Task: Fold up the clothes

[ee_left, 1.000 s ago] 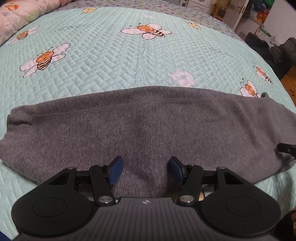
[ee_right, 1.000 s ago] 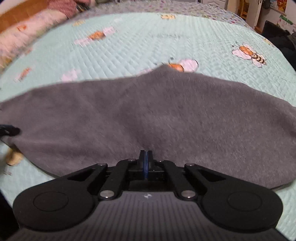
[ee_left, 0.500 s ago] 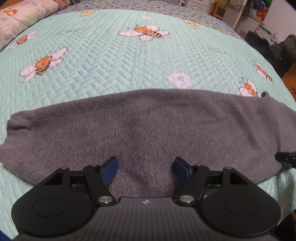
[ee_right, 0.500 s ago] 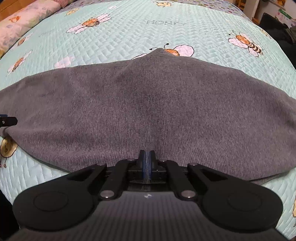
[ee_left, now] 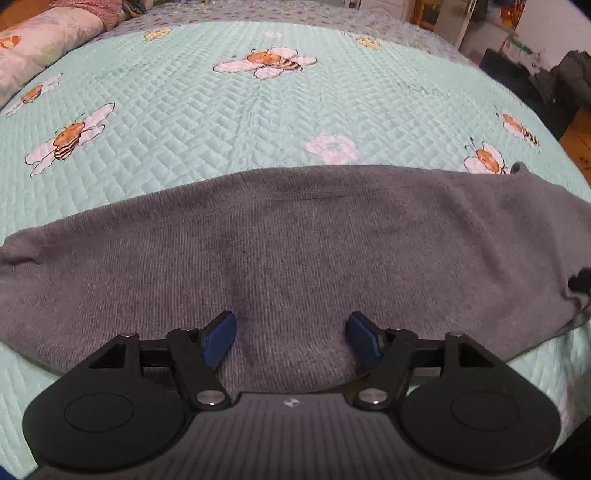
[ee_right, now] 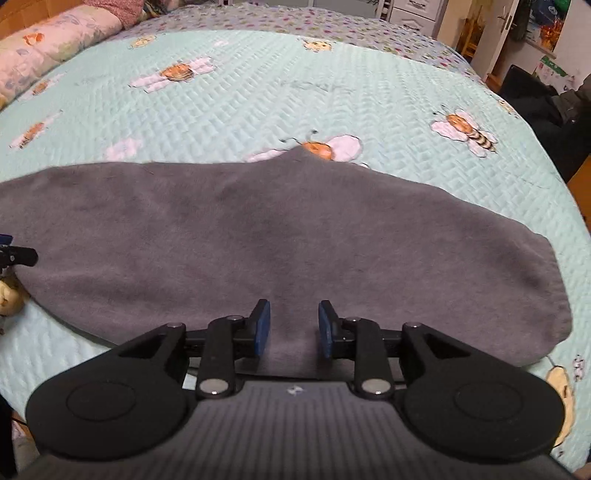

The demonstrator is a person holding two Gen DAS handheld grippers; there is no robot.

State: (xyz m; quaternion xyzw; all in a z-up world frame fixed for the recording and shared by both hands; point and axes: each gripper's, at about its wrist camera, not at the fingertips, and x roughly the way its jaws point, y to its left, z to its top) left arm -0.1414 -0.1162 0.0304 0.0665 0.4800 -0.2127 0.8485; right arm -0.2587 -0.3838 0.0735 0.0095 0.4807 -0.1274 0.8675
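Note:
A grey knit garment (ee_left: 295,240) lies folded in a long band across the mint quilt (ee_left: 221,110), near the bed's front edge. My left gripper (ee_left: 291,334) hangs just over its near edge, jaws wide open, with flat fabric below and nothing pinched. My right gripper (ee_right: 293,328) is over the garment (ee_right: 295,229) further right. Its jaws are opening, and the blue pads (ee_right: 260,328) stand clear of the cloth between them. Each view catches the other gripper's dark tip at the side, the right gripper's tip (ee_left: 580,282) and the left gripper's tip (ee_right: 20,255).
The quilt (ee_right: 258,92) has bee and flower prints and stretches far behind the garment. Pillows (ee_left: 44,40) lie at the back left. Beyond the bed's right edge are dark bags (ee_left: 546,77), white furniture (ee_right: 413,11) and wooden floor.
The right gripper's jaws, shut on the grey fabric before, have parted and let it go. The left jaws have widened a little. The garment lies flatter.

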